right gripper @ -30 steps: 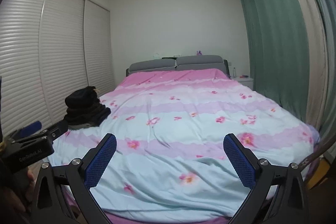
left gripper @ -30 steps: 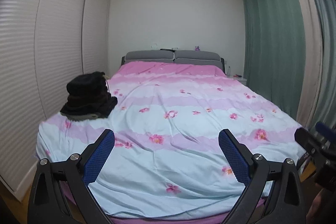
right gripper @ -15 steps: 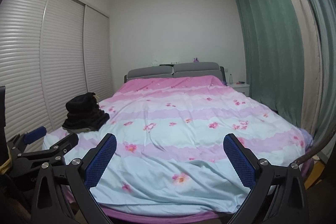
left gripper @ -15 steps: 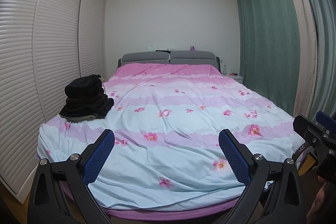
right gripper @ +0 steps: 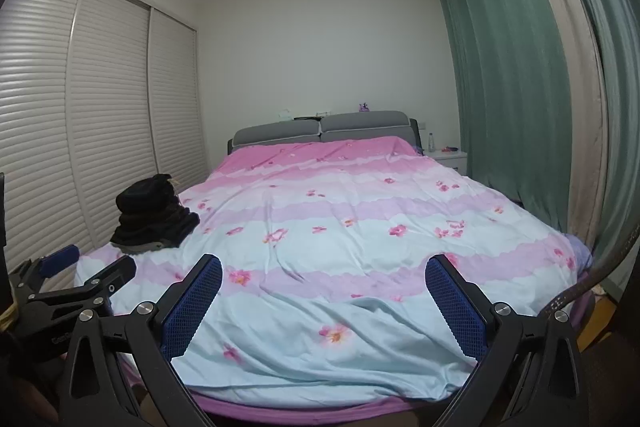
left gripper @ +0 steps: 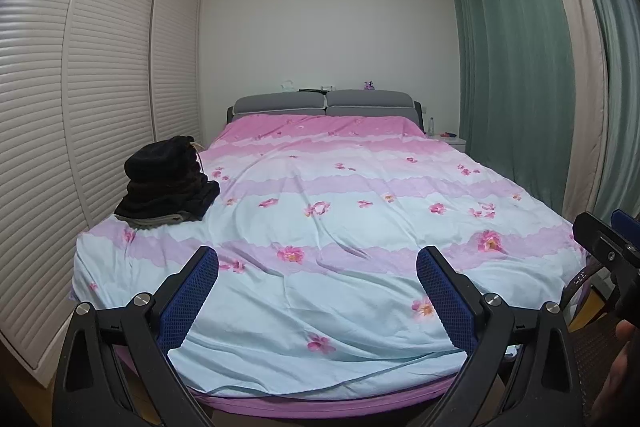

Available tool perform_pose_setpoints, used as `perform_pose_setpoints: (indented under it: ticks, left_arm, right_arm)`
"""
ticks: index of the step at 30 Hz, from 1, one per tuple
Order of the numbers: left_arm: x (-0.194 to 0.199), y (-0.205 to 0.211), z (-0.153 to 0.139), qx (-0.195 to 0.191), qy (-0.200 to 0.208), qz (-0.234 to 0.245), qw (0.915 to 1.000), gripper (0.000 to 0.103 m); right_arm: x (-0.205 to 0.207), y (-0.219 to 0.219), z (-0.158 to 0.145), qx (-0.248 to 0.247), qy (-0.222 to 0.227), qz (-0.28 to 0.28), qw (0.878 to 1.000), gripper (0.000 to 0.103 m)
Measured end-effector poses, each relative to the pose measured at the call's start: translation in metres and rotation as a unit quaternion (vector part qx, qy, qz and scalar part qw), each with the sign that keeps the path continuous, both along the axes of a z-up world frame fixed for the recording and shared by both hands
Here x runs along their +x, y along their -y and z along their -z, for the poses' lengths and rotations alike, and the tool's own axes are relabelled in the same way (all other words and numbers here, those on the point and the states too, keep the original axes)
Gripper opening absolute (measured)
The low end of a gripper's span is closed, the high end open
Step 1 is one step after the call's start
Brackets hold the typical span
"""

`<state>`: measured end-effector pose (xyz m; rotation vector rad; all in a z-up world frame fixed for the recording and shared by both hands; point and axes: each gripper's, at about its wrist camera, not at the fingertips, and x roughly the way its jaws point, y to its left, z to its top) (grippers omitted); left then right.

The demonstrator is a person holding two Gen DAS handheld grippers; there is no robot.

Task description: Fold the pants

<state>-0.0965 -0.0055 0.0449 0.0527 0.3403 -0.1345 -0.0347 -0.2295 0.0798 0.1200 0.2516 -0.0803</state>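
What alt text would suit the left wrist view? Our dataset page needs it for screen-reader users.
A dark heap of clothes sits on the near left corner of a bed with a pink, lilac and pale blue floral duvet. In the foreground the left tool is open and holds nothing. White louvred wardrobe doors line the left wall, green curtains the right.
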Motion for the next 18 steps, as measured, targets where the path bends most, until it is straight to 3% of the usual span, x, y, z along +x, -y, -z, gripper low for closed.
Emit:
perform_pose_setpoints:
  ticks: [18]
  left_arm:
    - [-0.0012, -0.0014, 0.002, 0.003, 0.006, -0.001, 1.0, 0.101]
  right_arm:
    - [-0.0016, -0.0012, -0.001, -0.001, 0.002, -0.003, 1.0, 0.103]
